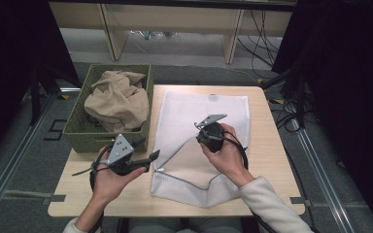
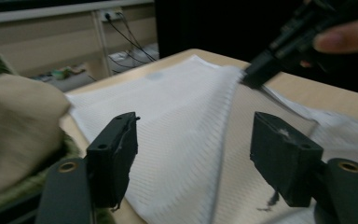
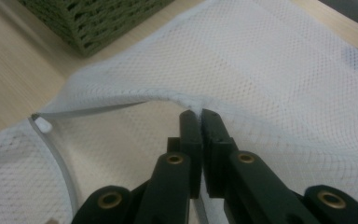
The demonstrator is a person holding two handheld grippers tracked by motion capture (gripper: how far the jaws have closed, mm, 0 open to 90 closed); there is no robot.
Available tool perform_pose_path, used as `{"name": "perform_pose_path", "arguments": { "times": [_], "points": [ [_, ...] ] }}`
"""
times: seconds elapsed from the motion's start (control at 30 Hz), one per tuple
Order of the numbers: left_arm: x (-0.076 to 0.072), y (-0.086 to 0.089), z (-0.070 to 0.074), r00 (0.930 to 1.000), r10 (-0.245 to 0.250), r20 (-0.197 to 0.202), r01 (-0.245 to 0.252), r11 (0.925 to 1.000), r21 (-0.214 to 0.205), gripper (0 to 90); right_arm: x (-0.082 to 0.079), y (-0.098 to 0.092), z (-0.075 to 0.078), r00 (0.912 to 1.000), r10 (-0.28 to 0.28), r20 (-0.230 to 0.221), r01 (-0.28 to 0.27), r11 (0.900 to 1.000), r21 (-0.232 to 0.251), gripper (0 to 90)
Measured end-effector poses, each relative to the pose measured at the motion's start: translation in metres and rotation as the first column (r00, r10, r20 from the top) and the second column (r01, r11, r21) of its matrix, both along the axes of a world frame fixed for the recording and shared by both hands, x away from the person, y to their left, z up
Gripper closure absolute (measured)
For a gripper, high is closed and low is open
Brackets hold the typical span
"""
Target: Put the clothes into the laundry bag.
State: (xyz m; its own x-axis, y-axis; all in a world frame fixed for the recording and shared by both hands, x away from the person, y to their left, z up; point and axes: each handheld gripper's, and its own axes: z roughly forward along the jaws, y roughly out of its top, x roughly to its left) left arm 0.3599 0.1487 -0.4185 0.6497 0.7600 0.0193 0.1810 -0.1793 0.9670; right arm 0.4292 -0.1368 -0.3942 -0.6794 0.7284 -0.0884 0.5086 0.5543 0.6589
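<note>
White mesh laundry bag [image 1: 209, 116] lies flat on the wooden table [image 1: 267, 160], covering its centre from about 12 o'clock down to 6 o'clock; its open zippered mouth faces the near edge.

Right gripper [image 1: 199, 130]: jaws clenched on the upper rim of the bag's opening, seen closely in the right gripper view [image 3: 200, 114], where the mesh hem is pinched between the two black jaws and pulled up off the lower layer. Below it the loose zipper edge [image 3: 51, 135] curves away at 9 o'clock.

Left gripper [image 1: 153, 156]: jaws released, standing apart with nothing between them; it sits at the bag's near-left corner, at 8 o'clock from the right gripper. In the left gripper view [image 2: 193, 144] the bag spreads beyond the open jaws without touching them.

Green woven basket [image 1: 77, 128] stands at the table's 10 o'clock corner, just beside the bag, holding a crumpled beige garment [image 1: 116, 99].
</note>
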Motion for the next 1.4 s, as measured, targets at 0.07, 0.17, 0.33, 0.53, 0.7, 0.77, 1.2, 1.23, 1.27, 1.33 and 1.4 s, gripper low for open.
{"name": "perform_pose_path", "arguments": {
  "times": [0.07, 0.17, 0.33, 0.53, 0.7, 0.77, 1.2, 1.23, 1.27, 1.33, 1.4],
  "points": [
    [0.008, 0.006, 0.007, 0.9979, 0.061, 0.021, -0.061, 0.9981, 0.012, 25.3, -0.001, 0.001, -0.002, 0.9999, -0.001, 0.016, 0.001, 1.0, -0.008, 89.5],
    [0.018, 0.012, 0.013, 0.9918, 0.123, 0.035, -0.123, 0.9921, 0.022, 17.8, -0.002, 0.002, -0.003, 0.9999, 0.009, 0.008, -0.009, 0.9999, -0.005, 89.5],
    [0.058, 0.032, 0.025, 0.9654, 0.261, 0.002, -0.261, 0.9644, 0.044, 10.1, -0.002, -0.001, 0.0, 0.9997, 0.0, 0.023, 0.0, 1.0, 0.006, 89.5],
    [0.093, 0.046, 0.032, 0.9438, 0.328, -0.044, -0.324, 0.9433, 0.07, 4.3, -0.001, -0.003, 0.002, 0.9999, -0.009, 0.007, 0.009, 0.9991, 0.041, 89.5],
    [0.127, 0.046, 0.035, 0.9313, 0.345, -0.117, -0.333, 0.9364, 0.111, 0.8, 0.001, -0.004, 0.003, 0.9998, -0.015, 0.009, 0.015, 0.9987, 0.048, 89.5],
    [0.132, 0.046, 0.035, 0.9298, 0.344, -0.13, -0.332, 0.9371, 0.11, 0.0, 0.001, -0.003, 0.003, 0.9999, -0.015, 0.001, 0.015, 0.9987, 0.048, 89.5],
    [0.187, 0.051, 0.033, 0.8825, 0.398, -0.251, -0.352, 0.9123, 0.209, 0.0, 0.0, -0.003, 0.003, 0.9999, -0.011, -0.008, 0.011, 0.9991, 0.041, 89.5],
    [0.19, 0.052, 0.031, 0.877, 0.405, -0.259, -0.357, 0.9096, 0.213, 0.0, 0.001, -0.003, 0.002, 0.9999, -0.009, -0.009, 0.009, 0.9991, 0.042, 89.5],
    [0.193, 0.054, 0.03, 0.873, 0.407, -0.269, -0.35, 0.9065, 0.236, 0.0, 0.001, -0.003, 0.002, 0.9997, -0.02, -0.016, 0.021, 0.9987, 0.047, 89.5],
    [0.199, 0.057, 0.024, 0.8556, 0.425, -0.296, -0.362, 0.8993, 0.246, 0.0, 0.002, -0.003, 0.002, 0.9998, -0.011, -0.014, 0.012, 0.9991, 0.042, 89.5],
    [0.202, 0.059, 0.02, 0.8391, 0.439, -0.321, -0.369, 0.8931, 0.258, 0.0, 0.003, -0.004, 0.001, 1.0, 0.006, 0.0, -0.006, 0.9993, 0.037, 89.5]
  ]
}}
